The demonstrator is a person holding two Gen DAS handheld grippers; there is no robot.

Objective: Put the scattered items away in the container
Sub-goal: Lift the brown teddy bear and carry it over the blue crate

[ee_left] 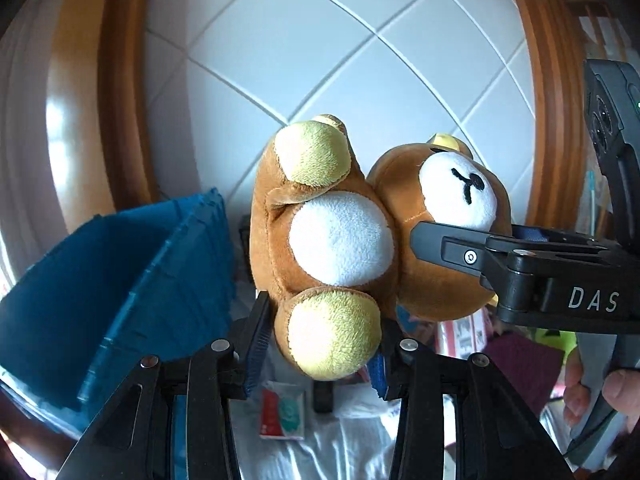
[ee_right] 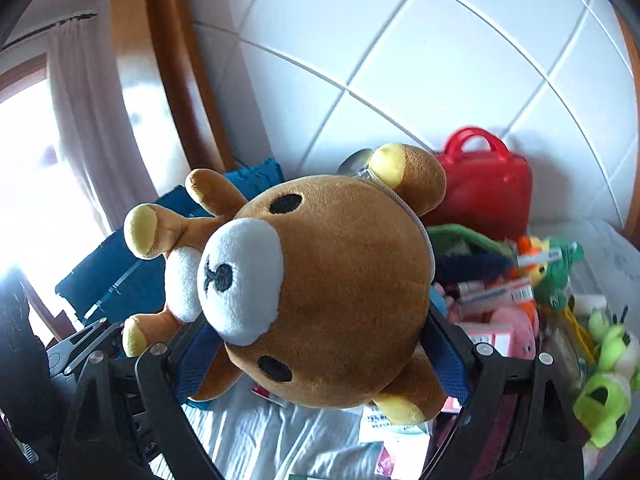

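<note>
The brown plush bear point(ee_left: 340, 240) is held clear of the cluttered surface by both tongs at once: the left gripper point(ee_left: 320, 344) is pinched on its lower foot, and the right gripper point(ee_right: 320, 344) is clamped wide across its head. The bear's long axis is laid roughly level between the two tongs, and the blue container point(ee_left: 120, 280) is seen to the left of the bear and a little below it, nearer the left hand. Right of the bear, a red case point(ee_right: 484, 184) and green plush toys point(ee_right: 604, 380) are left scattered below the white tiled wall point(ee_left: 320, 60).
</note>
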